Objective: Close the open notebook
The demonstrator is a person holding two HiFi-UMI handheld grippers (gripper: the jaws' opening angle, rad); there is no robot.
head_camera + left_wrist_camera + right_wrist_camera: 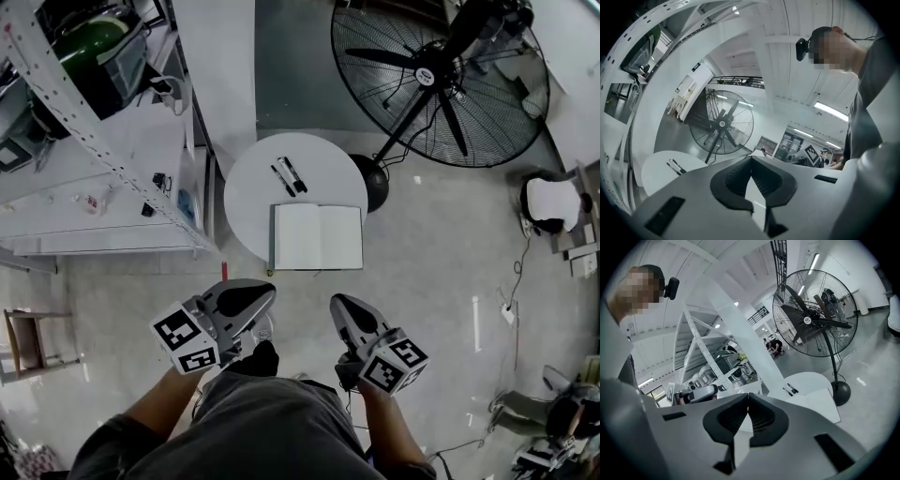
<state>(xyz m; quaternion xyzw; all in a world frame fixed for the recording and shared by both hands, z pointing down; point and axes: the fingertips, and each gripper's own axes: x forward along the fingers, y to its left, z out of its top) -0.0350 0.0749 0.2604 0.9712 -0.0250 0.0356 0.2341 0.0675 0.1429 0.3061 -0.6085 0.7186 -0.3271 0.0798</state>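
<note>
Head view: open notebook [317, 236] lies on round counter [251, 178].
Left hand-held gripper [265, 293] and right hand-held gripper [339, 306], jaws together and empty, hang apart from it.

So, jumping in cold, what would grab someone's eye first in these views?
The open notebook, white pages up, lying at the near edge of the round white table, two pens just beyond it. Behind the table stands a big black floor fan. Low in the head view, the left tongs and right tongs are both shut and empty, short of the table.
</note>
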